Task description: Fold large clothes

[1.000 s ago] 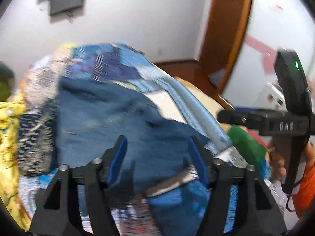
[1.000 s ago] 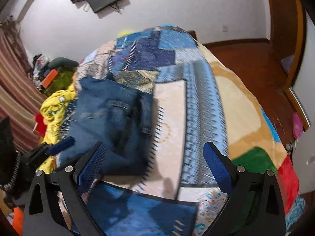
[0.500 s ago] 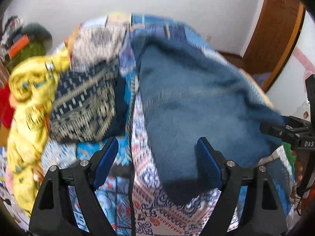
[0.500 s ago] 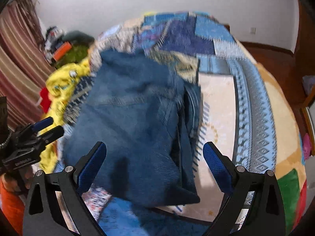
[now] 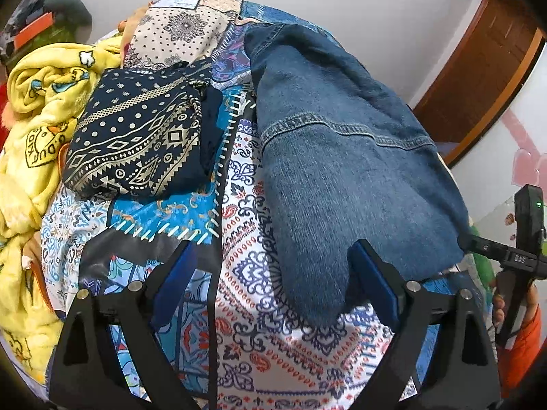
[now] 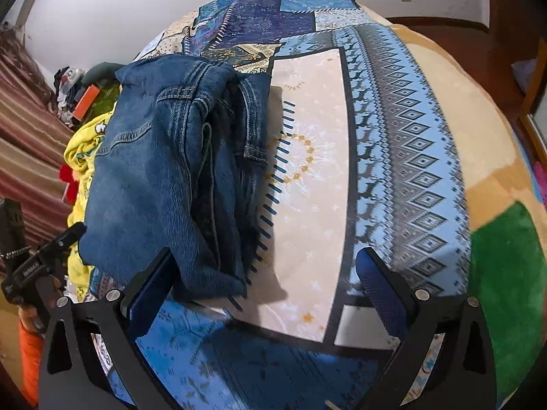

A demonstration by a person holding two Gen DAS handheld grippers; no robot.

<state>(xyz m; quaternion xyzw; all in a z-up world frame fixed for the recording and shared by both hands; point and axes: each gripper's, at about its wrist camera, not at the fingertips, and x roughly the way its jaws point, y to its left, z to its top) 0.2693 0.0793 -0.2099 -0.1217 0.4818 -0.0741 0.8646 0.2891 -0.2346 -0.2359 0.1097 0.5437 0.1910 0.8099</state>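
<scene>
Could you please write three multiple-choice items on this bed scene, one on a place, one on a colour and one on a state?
1. Where does the dark patterned folded cloth lie, seen from the left wrist?
A. Left of the denim garment
B. On top of it
C. On the floor

2. What colour is the crumpled blanket at the bed's left edge?
A. Green
B. Yellow
C. White

3. How do the left tongs and right tongs stand?
A. Both shut on denim
B. One shut, one open
C. Both open, holding nothing

Answers: 1 A, patterned bedspread shows between the two. 2 B, it is bright yellow with cartoon prints. 3 C, both pairs of blue pads stand wide apart with no cloth pinched.
</scene>
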